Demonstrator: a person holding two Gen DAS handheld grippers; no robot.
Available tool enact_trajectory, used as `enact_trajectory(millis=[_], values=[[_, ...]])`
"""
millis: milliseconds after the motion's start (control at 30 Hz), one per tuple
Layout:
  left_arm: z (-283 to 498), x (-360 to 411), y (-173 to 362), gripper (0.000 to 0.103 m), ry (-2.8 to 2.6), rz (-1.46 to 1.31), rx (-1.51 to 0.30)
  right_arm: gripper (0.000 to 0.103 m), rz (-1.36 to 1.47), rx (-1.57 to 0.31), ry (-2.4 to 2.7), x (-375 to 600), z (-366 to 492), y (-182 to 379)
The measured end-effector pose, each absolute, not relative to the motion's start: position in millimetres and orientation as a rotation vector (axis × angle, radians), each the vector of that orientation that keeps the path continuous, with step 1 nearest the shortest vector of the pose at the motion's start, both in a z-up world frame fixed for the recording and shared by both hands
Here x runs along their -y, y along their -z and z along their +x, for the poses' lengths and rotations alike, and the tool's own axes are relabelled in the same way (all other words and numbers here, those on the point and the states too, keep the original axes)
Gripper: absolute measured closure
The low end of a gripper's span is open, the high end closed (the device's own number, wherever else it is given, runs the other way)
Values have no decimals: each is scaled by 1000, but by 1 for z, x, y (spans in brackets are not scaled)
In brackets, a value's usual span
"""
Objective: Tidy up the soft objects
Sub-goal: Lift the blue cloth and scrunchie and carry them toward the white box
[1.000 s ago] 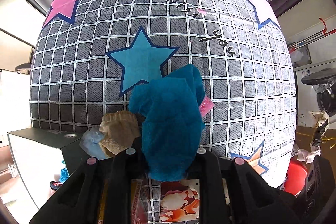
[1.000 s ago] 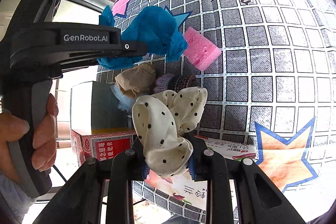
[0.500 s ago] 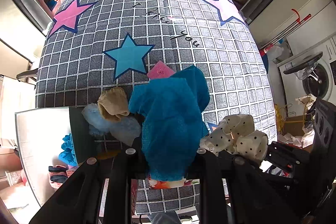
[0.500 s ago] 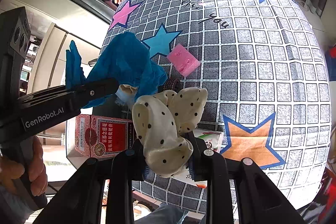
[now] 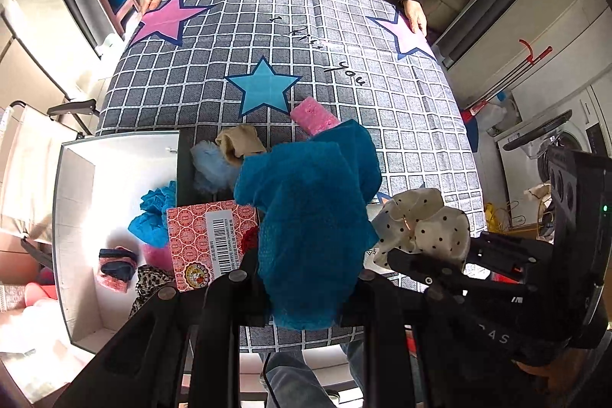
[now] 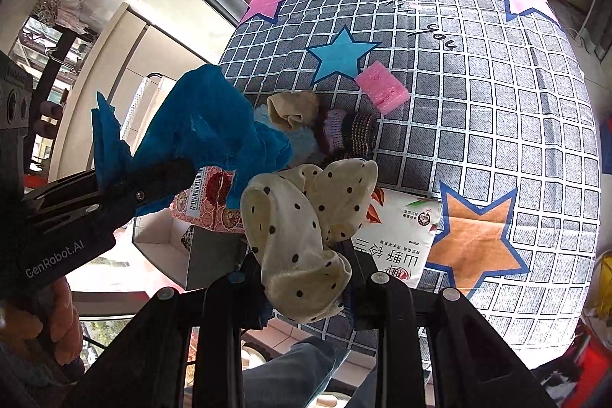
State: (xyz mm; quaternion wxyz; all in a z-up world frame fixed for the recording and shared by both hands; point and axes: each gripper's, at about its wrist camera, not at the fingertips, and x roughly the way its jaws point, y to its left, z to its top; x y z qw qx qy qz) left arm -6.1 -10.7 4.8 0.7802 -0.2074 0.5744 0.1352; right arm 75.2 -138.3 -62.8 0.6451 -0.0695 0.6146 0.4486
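Note:
My left gripper (image 5: 302,280) is shut on a blue fuzzy cloth (image 5: 310,209), held high above the table's near edge; it also shows in the right wrist view (image 6: 199,132). My right gripper (image 6: 304,280) is shut on a cream polka-dot scrunchie (image 6: 302,217), seen to the right in the left wrist view (image 5: 420,228). On the star-patterned tablecloth (image 5: 382,109) lie a pink sponge (image 5: 311,115), a beige sock (image 5: 239,142), a light blue fluffy piece (image 5: 210,163) and a striped knit item (image 6: 350,130).
An open white box (image 5: 80,217) at the left holds several soft items. A red patterned carton (image 5: 206,239) sits by it. A white snack bag (image 6: 397,236) lies near the front edge. A seated person's hands (image 5: 415,14) rest on the far edge.
Both grippers have risen and pulled back toward me with their loads. The open box and the whole table have come into view.

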Motion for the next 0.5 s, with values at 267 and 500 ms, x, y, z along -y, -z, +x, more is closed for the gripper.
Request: enact_trajectory(millis=[267, 500], values=[[-58, -13, -17, 79, -386, -519, -1176, 74, -257, -1362, -1106, 107, 42, 43], [-103, -41, -28, 79, -525, -566, -1100, 74, -347, -1304, -1186, 70, 19, 25]])
